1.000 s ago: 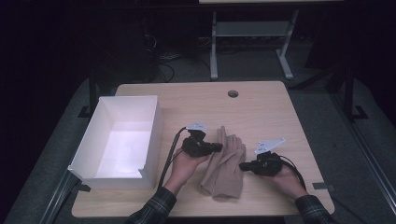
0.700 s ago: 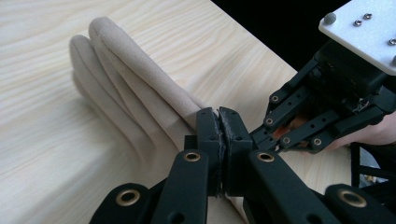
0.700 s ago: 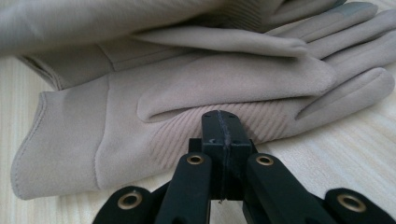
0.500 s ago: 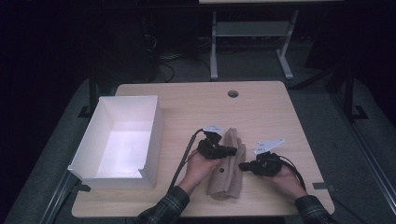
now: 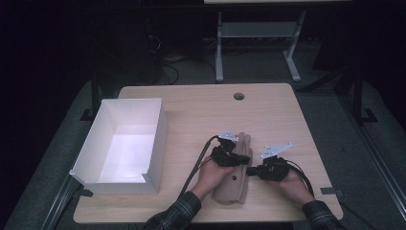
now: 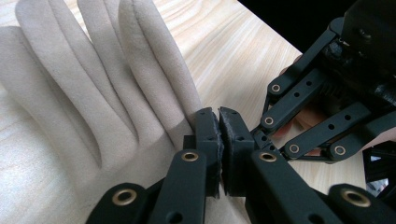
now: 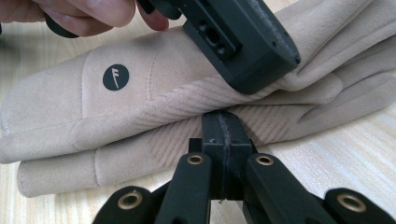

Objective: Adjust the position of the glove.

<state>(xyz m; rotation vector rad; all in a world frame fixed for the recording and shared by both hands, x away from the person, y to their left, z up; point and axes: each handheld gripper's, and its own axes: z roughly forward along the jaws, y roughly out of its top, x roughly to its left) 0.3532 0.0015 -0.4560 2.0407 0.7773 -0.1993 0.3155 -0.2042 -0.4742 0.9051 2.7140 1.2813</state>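
Note:
Two beige gloves lie stacked near the table's front edge, the upper glove [image 5: 232,184] [image 7: 140,88] with a round black logo, the lower glove [image 7: 116,163] under it. My left gripper [image 5: 245,158] [image 6: 219,126] sits over the upper glove's finger end [image 6: 93,70], its jaws pressed together at the fabric edge. From the right side my right gripper [image 5: 250,170] [image 7: 224,128] meets the lower glove's ribbed edge with its jaws shut on it. The two grippers almost touch tip to tip.
A white open box [image 5: 160,127] stands on the left part of the wooden table [image 5: 268,110]. A small round hole [image 5: 238,96] sits near the table's far edge. Dark floor and a metal frame [image 5: 219,48] lie beyond.
My left gripper has travelled right from the gloves' left side to above them, folding the spread beige fabric into a narrower stack. The right gripper has stayed at the right edge.

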